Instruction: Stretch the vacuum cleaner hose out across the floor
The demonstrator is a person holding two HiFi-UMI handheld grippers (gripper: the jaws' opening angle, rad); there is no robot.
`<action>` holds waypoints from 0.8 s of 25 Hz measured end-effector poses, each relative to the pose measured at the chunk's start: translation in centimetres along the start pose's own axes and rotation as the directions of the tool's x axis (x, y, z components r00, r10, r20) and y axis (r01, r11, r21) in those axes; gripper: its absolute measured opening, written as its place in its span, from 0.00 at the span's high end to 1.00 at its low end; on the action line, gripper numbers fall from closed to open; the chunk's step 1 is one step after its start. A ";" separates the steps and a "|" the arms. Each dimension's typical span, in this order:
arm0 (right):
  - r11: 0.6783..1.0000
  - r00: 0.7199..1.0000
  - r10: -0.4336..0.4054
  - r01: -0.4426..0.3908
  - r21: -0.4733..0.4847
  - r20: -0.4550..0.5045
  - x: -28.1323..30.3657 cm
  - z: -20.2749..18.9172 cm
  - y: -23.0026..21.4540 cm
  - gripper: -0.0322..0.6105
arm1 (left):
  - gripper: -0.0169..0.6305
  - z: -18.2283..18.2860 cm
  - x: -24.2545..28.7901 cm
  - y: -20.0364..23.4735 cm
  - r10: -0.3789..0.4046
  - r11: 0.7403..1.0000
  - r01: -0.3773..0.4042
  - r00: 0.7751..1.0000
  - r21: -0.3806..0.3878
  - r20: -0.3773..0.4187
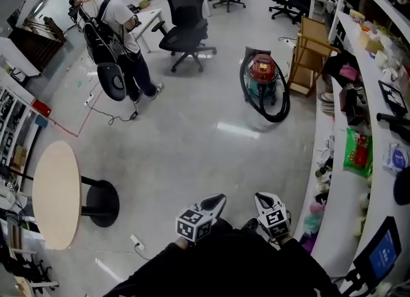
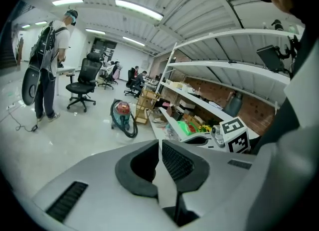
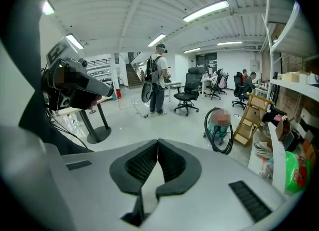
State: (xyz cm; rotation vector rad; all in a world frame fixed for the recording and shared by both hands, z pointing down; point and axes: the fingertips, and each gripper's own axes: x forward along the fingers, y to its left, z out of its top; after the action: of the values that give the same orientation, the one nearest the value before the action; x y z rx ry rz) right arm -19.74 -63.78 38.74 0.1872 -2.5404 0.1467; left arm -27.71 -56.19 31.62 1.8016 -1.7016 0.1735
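The vacuum cleaner [image 1: 262,75], a teal drum with a red top, stands on the grey floor a few steps ahead. Its black hose [image 1: 280,107] hangs in a loop round its right side and rests on the floor. Both grippers are held low and close to the body, far from the vacuum. My left gripper [image 1: 220,198] is shut and empty, as is my right gripper [image 1: 260,196]. The vacuum [image 2: 121,110] and hose [image 2: 130,130] show above the shut jaws of the left gripper [image 2: 159,143]. In the right gripper view the vacuum [image 3: 219,123] and hose [image 3: 224,145] lie right of the gripper [image 3: 158,142].
A long white counter [image 1: 359,161] crowded with items runs along the right. A wooden rack [image 1: 307,56] stands beside the vacuum. A person with a backpack [image 1: 115,33] and an office chair [image 1: 186,24] are at the far left, with a cable [image 1: 115,118] on the floor. A round table [image 1: 56,193] stands at near left.
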 end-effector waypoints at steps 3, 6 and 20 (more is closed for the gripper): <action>1.000 0.999 0.005 -0.004 0.012 -0.041 1.5 -0.8 -1.6 0.93 | 0.92 0.6 1.8 1.8 0.000 1.000 -0.001 1.000 -0.028 -0.019; 0.999 0.997 -0.016 0.019 0.028 -0.080 3.2 -0.8 -3.5 0.93 | 0.92 2.2 4.5 3.7 -0.025 0.998 0.023 0.999 -0.055 -0.024; 0.989 0.979 -0.105 0.121 0.085 -0.172 16.6 10.9 -11.3 0.93 | 0.92 16.3 15.7 18.6 -0.282 0.958 0.286 0.956 0.037 -0.077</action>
State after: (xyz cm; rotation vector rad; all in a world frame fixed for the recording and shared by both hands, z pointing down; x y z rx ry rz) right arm -37.42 -78.18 39.75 0.3420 -2.3509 0.2292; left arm -48.07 -77.20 33.52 2.0275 -1.3809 0.1537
